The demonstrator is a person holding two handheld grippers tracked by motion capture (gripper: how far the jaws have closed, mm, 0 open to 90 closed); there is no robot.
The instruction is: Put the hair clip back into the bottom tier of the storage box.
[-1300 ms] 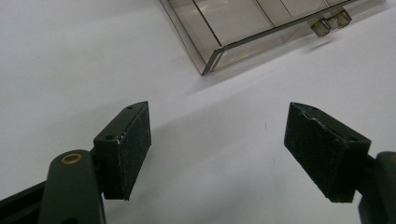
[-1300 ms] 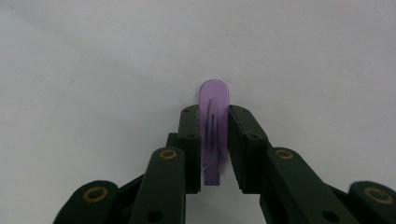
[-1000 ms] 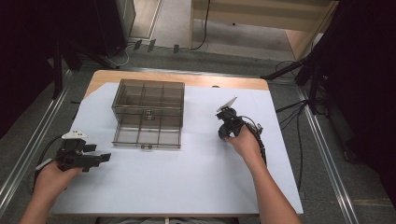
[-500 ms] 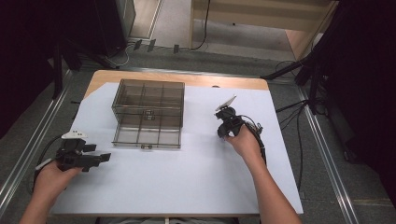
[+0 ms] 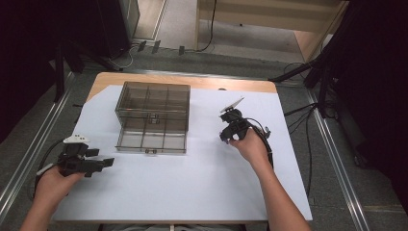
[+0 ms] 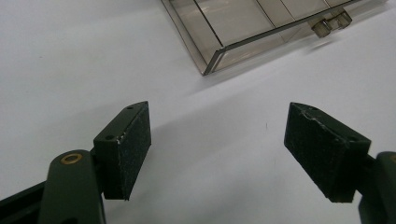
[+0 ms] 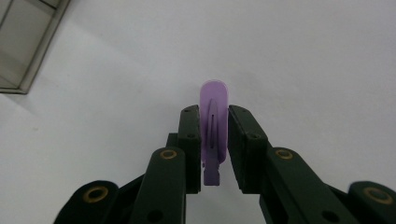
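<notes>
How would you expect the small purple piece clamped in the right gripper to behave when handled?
The purple piece looks like thin moulded plastic, so probably light and fairly stiff. The right gripper pinches its flat faces, so it may swivel. Its rounded end suggests it could tip if set on edge.

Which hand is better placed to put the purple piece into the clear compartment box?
The right. The right gripper is shut on the purple piece, beside the clear compartment box. The left gripper stands open with nothing between its jaws, near the box's front corner.
</notes>
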